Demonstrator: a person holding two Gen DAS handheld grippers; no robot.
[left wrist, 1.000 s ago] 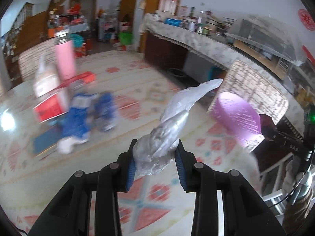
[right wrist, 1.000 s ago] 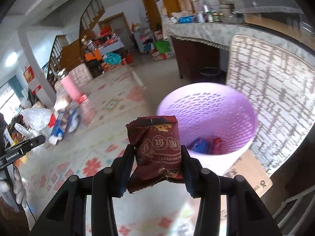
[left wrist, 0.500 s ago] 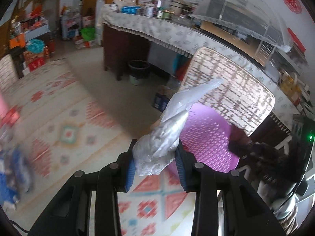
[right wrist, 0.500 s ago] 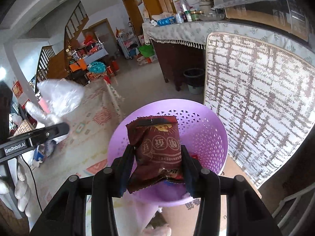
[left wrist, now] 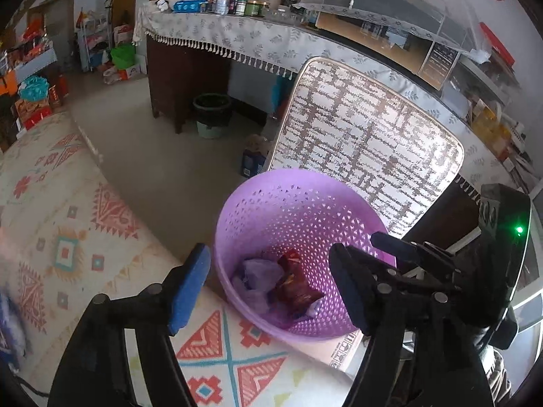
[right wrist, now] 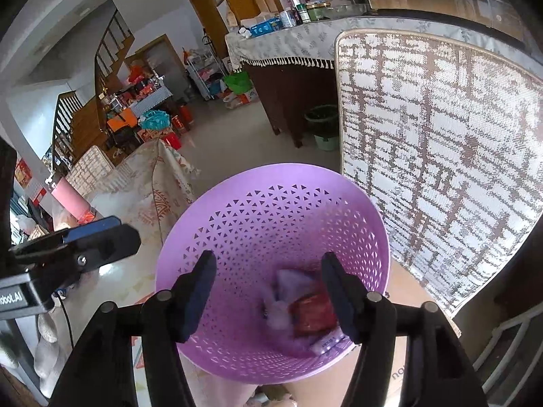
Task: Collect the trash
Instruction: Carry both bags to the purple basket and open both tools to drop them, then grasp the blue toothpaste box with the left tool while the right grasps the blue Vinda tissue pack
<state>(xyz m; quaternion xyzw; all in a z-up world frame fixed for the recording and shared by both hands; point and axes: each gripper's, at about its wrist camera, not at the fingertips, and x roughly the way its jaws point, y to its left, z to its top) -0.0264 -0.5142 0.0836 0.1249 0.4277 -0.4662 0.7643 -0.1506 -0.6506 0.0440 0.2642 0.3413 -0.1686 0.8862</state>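
Observation:
A purple perforated basket (left wrist: 237,203) stands on the floor beside the table; it also shows in the right wrist view (right wrist: 271,176). Inside lie a dark red snack packet (left wrist: 295,288) and a clear plastic bag (left wrist: 258,271); the right wrist view shows the packet (right wrist: 312,312) and the bag (right wrist: 285,291) too. My left gripper (left wrist: 271,288) is open and empty above the basket's near rim. My right gripper (right wrist: 268,291) is open and empty over the basket; it also shows in the left wrist view (left wrist: 400,251).
A patterned chair back (left wrist: 366,142) stands right behind the basket. The patterned tablecloth (left wrist: 68,237) lies to the left. A dark bin (left wrist: 212,115) sits under the counter (left wrist: 271,40). A pink bottle (right wrist: 69,200) stands on the table.
Both grippers moved over the basket and opened. The plastic bag left my left gripper and the red packet left my right one; both now lie in the basket.

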